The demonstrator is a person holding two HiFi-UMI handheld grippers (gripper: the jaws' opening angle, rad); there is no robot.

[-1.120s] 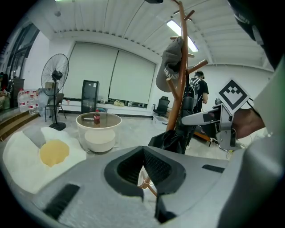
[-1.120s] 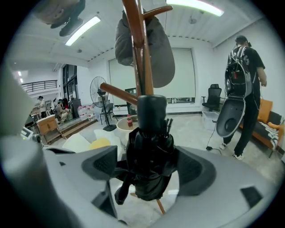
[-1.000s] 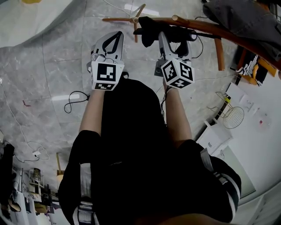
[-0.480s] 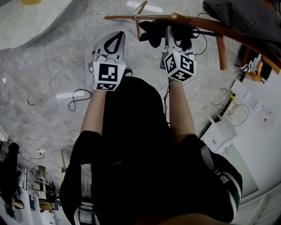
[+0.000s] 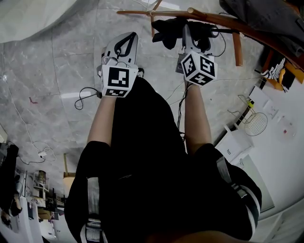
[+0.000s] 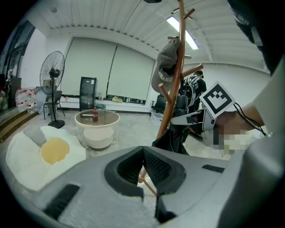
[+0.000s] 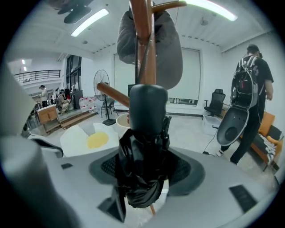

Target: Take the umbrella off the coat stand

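Note:
A folded black umbrella (image 7: 141,164) hangs against the wooden coat stand (image 7: 143,26), its rounded handle (image 7: 149,107) uppermost. My right gripper (image 7: 144,171) has the bundled fabric between its jaws; they are closing and the pads press the folds on both sides. The head view shows the right gripper (image 5: 190,35) reaching into the umbrella (image 5: 167,28) beside the stand's pole (image 5: 228,23). My left gripper (image 5: 127,40) hovers to the left of the stand, shut and holding nothing. In the left gripper view, its joined tips (image 6: 143,151) point towards the stand (image 6: 176,89) and umbrella (image 6: 171,138).
A grey cap (image 6: 165,67) hangs high on the stand, and a dark jacket (image 5: 266,14) drapes its top. A round white table (image 6: 97,127), an egg-shaped rug (image 6: 44,149) and a floor fan (image 6: 52,71) lie beyond. A person with a backpack (image 7: 251,89) stands right. Cables (image 5: 85,97) cross the floor.
Both grippers have shifted up and forward in the head view. The right gripper has pushed further onto the umbrella and its jaws have narrowed around the fabric.

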